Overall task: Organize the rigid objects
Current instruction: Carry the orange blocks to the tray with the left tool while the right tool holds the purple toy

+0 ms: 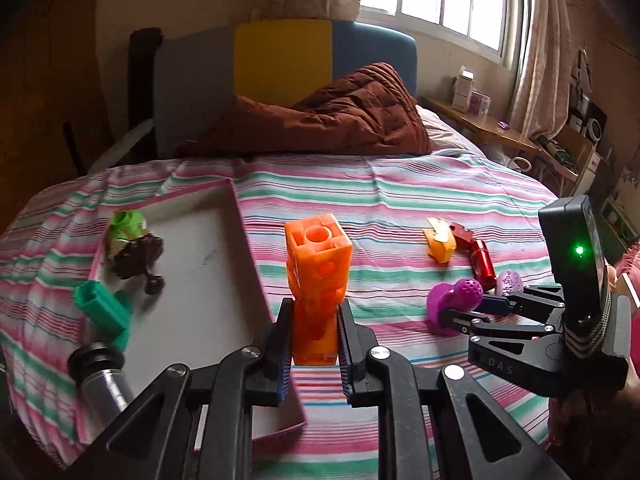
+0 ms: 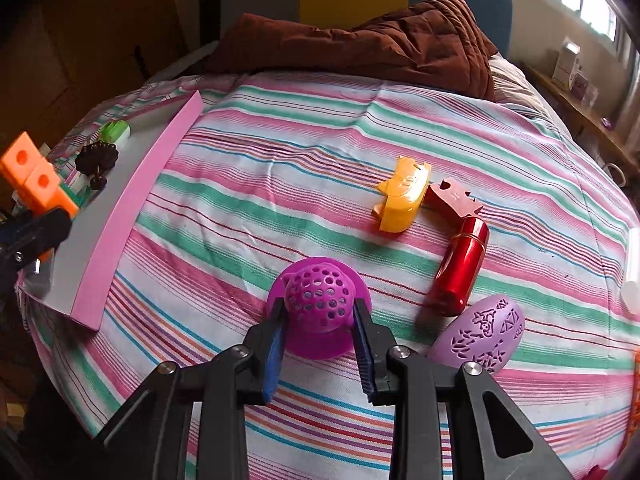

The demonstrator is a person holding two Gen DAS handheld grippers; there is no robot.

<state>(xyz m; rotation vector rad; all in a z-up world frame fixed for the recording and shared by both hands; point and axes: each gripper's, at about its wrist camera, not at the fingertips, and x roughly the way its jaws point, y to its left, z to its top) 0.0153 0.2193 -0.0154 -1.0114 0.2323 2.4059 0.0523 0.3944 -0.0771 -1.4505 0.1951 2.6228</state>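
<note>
1. Orange block (image 1: 318, 280) stands upright, its long axis vertical, clenched low between the left gripper (image 1: 314, 344) pads beside the pink-rimmed tray (image 1: 240, 216), which lies to its left.
2. Right gripper (image 2: 320, 320) fingers pinch the purple perforated strainer (image 2: 318, 300) on the striped bedsheet (image 2: 280, 160).
3. Farther right wait the lilac egg (image 2: 484, 334), red cylinder (image 2: 460, 268) and yellow piece (image 2: 404, 196).

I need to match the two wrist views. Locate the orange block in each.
Left wrist: orange block at centre, upright in the left claw.
Right wrist: far left edge, above the pink box.
Shared landmark: that box.
</note>
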